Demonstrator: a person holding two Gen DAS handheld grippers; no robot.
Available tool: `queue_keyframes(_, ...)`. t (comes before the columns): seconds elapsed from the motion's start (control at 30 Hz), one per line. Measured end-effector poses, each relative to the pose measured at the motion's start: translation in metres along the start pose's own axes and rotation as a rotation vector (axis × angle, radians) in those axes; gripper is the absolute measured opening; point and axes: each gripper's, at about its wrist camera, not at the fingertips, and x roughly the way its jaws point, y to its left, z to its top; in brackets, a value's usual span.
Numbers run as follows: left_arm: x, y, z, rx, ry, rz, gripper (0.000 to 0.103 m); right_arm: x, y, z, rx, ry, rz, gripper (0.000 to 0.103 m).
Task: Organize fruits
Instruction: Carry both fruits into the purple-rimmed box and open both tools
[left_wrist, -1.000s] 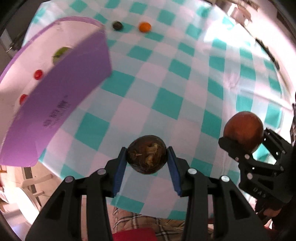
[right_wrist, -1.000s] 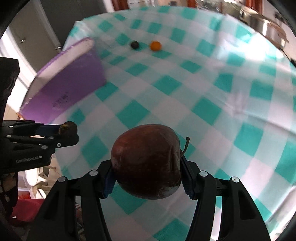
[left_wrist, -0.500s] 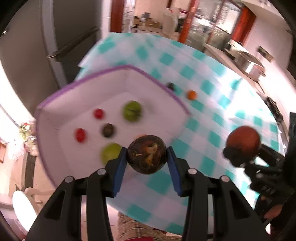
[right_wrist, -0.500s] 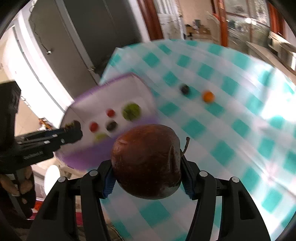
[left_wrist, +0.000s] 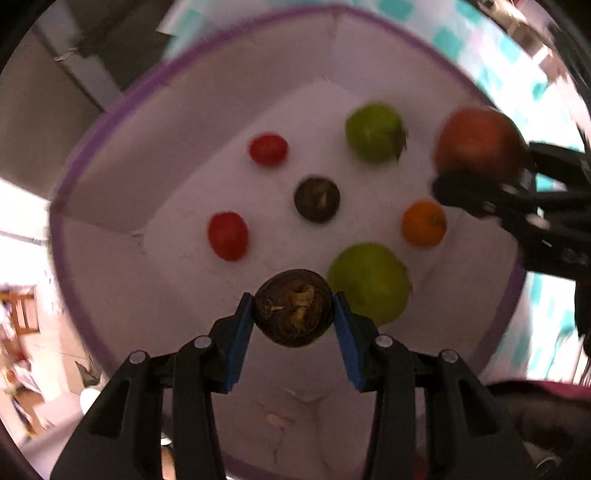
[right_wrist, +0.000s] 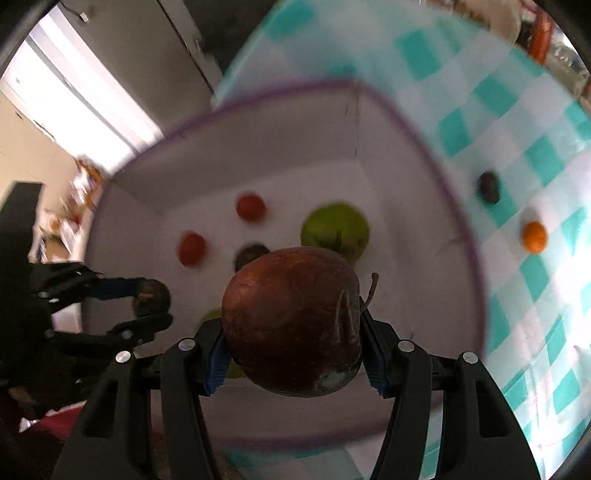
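My left gripper (left_wrist: 293, 315) is shut on a small dark brown fruit (left_wrist: 294, 308) and holds it above the open purple-rimmed white box (left_wrist: 110, 177). My right gripper (right_wrist: 293, 356) is shut on a large red-brown apple (right_wrist: 293, 321), also above the box (right_wrist: 406, 206). The box holds two green fruits (left_wrist: 373, 133), two small red fruits (left_wrist: 227, 236), a dark fruit (left_wrist: 316, 199) and an orange one (left_wrist: 423, 224). The right gripper with the apple (left_wrist: 476, 142) shows at the right of the left wrist view. The left gripper (right_wrist: 147, 302) shows at the left of the right wrist view.
The box stands on a teal-and-white checked tablecloth (right_wrist: 535, 155). A small dark fruit (right_wrist: 488, 187) and a small orange fruit (right_wrist: 534, 236) lie on the cloth to the right of the box. A dark cabinet stands behind the table.
Both grippers have risen from beside the box to above its open top, each still holding its fruit. The view now looks down into the box.
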Motion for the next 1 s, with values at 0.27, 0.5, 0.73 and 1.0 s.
queue_keyframes(0.27,0.040,0.000,0.005,0.111,0.138,0.006,0.044,0.037,-0.010,0.017,0.052,0.146,-0.082,0.058)
queue_keyframes(0.5,0.050,-0.002,0.016,0.155,0.185,0.025,0.044,0.054,-0.022,0.025,0.099,0.223,-0.119,0.058)
queue_keyframes(0.73,0.051,-0.007,0.019,0.171,0.198,0.032,0.044,0.056,-0.024,0.030,0.103,0.238,-0.131,0.058)
queue_keyframes(1.0,0.045,-0.009,0.020,0.134,0.163,0.075,0.061,0.035,-0.015,0.027,0.075,0.155,-0.141,0.072)
